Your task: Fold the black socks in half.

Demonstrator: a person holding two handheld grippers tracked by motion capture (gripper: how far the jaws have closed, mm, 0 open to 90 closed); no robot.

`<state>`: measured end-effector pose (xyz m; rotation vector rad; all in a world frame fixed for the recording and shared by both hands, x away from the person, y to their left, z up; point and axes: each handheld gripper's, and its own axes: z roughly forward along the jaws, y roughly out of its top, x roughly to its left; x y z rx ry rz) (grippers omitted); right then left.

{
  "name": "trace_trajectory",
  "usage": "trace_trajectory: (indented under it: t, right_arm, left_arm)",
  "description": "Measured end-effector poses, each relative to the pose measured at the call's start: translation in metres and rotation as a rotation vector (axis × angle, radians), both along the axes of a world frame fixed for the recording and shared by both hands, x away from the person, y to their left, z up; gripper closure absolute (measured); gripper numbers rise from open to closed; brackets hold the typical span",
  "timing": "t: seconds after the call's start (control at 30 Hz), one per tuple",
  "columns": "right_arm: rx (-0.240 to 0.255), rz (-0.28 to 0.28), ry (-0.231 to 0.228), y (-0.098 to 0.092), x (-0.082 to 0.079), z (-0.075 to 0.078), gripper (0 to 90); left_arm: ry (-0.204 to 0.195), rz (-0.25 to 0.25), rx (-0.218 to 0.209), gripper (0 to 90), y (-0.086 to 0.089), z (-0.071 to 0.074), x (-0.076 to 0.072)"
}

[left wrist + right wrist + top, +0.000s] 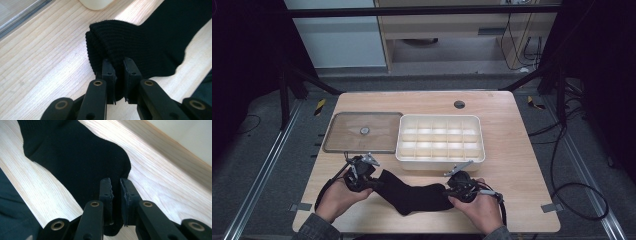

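Left gripper (119, 62) is pinching the sock (150, 40) at its ribbed cuff, jaws nearly closed on the fabric. Right gripper (115, 183) is clamping the toe end, jaws just as tight. Between the two, the sock is lying stretched along the table (517, 165); beyond them a tray (441, 156) is sitting beside a lid (342, 135).

Both forearms in from the bottom edge, sleeves dark, angled inward. Left hand (338, 196) wrapped round the left gripper (371, 184), jaws pointing right, nearly together and pinching the sock (412, 196) cuff. Right hand (478, 209) behind the right gripper (448, 190), jaws pointing left, clamped close on the toe end. Grippers well apart, facing each other.
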<state>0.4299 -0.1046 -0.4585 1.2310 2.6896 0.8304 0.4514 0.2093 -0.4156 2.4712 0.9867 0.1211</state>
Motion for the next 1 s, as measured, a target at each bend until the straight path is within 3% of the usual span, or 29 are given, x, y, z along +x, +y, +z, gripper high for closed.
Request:
trace_trajectory:
  t: [0.13, 0.23, 0.43, 0.7, 1.0]
  right_arm:
    - [0.000, 0.009, 0.002, 0.008, 0.000, 0.001, 80.7]
    - [0.010, 0.015, -0.002, 0.011, 0.001, 0.001, 80.7]
    - [0.051, 0.011, 0.004, 0.015, 0.002, 0.004, 80.7]
    - [0.056, 0.011, -0.003, 0.014, 0.003, 0.004, 80.6]
    - [0.062, 0.011, -0.002, 0.011, 0.004, 0.001, 80.6]
  left_arm:
    - [-0.005, -0.019, -0.009, 81.4, -0.001, 0.012, -0.004]
    - [-0.001, -0.036, -0.039, 81.4, -0.005, 0.022, -0.006]
    - [-0.010, -0.086, -0.051, 81.4, -0.026, 0.035, -0.013]
    - [0.003, -0.125, -0.043, 81.3, -0.057, 0.026, -0.011]
    - [-0.006, -0.166, -0.071, 81.4, -0.089, 0.025, -0.016]
